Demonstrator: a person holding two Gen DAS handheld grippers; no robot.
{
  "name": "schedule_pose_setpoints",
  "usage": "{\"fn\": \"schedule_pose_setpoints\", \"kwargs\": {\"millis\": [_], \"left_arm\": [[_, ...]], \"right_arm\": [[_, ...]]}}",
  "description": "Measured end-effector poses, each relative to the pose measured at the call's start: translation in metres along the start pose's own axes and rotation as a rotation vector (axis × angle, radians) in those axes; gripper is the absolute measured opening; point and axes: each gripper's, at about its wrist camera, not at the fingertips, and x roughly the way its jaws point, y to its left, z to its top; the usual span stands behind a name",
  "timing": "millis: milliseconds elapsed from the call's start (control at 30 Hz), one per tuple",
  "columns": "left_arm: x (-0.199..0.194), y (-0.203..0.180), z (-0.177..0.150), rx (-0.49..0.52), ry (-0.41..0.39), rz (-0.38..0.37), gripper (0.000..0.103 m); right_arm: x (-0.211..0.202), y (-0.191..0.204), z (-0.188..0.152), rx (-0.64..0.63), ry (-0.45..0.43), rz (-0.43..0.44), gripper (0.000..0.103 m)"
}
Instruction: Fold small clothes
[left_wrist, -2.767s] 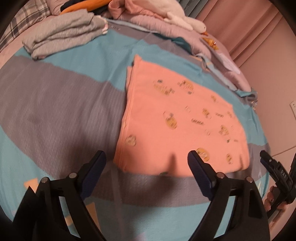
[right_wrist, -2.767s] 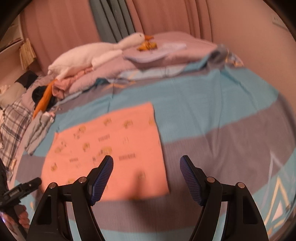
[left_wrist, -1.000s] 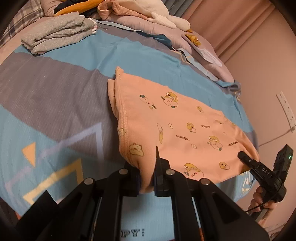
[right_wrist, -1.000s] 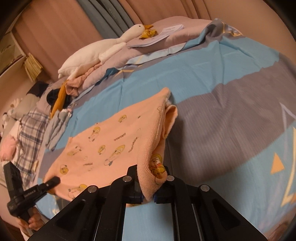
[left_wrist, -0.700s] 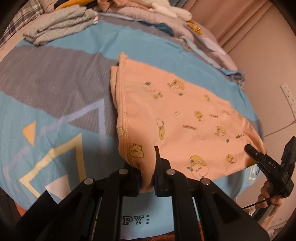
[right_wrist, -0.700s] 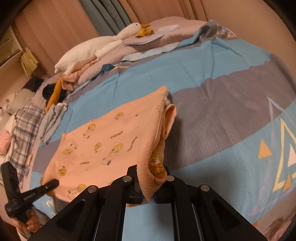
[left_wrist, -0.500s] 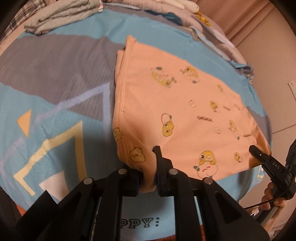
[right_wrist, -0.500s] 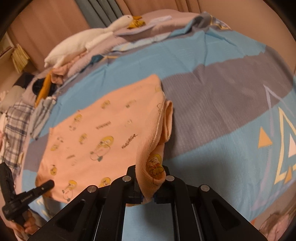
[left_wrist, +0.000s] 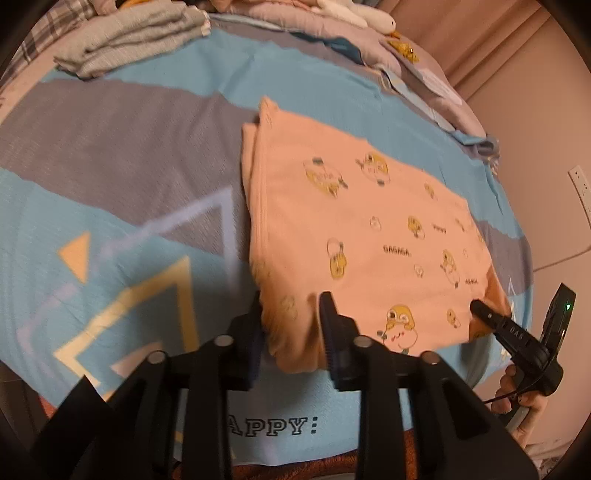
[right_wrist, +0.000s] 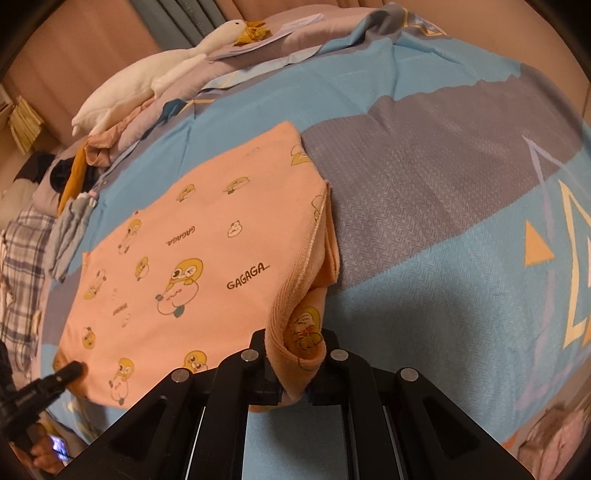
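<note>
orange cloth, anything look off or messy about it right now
Mostly neat: the orange cloth lies flat on the bed. The near right corner is bunched and curled inside the right gripper, and the near left corner sags between the parted fingers of the left gripper. No damage shows.

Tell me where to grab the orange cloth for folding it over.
Grip the cloth at its two near corners, coming in low from the near edge of the bed. It lies flat with doubled layers at the side edges, so corners give the thickest bite; the right gripper is clamped on one.
</note>
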Motion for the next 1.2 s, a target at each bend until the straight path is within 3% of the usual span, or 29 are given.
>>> {"fn": "schedule_pose_setpoints", "kwargs": {"millis": [133, 300, 567, 667, 800, 1067, 1200], "left_arm": [[-0.017, -0.007, 0.006, 0.021, -0.065, 0.018, 0.042], [-0.024, -0.024, 0.010, 0.068, -0.089, -0.056, 0.044], [0.026, -0.067, -0.013, 0.169, 0.076, -0.159, 0.042], [0.050, -0.074, -0.021, 0.192, 0.133, -0.144, 0.042], [0.064, -0.072, -0.024, 0.199, 0.131, -0.120, 0.042], [0.044, -0.062, -0.021, 0.157, 0.126, -0.143, 0.042], [0.016, -0.043, -0.012, 0.105, 0.056, -0.140, 0.044]], "right_arm": [[0.000, 0.002, 0.000, -0.007, -0.004, -0.008, 0.007], [-0.001, 0.002, -0.001, -0.005, -0.004, -0.008, 0.007], [-0.007, 0.004, 0.002, -0.010, -0.022, 0.004, 0.007], [-0.013, 0.007, 0.004, -0.027, -0.044, 0.011, 0.007], [-0.022, 0.016, 0.008, -0.055, -0.077, 0.033, 0.007], [-0.045, 0.059, 0.023, -0.197, -0.155, 0.142, 0.008], [-0.051, 0.094, 0.025, -0.299, -0.175, 0.204, 0.008]]}}
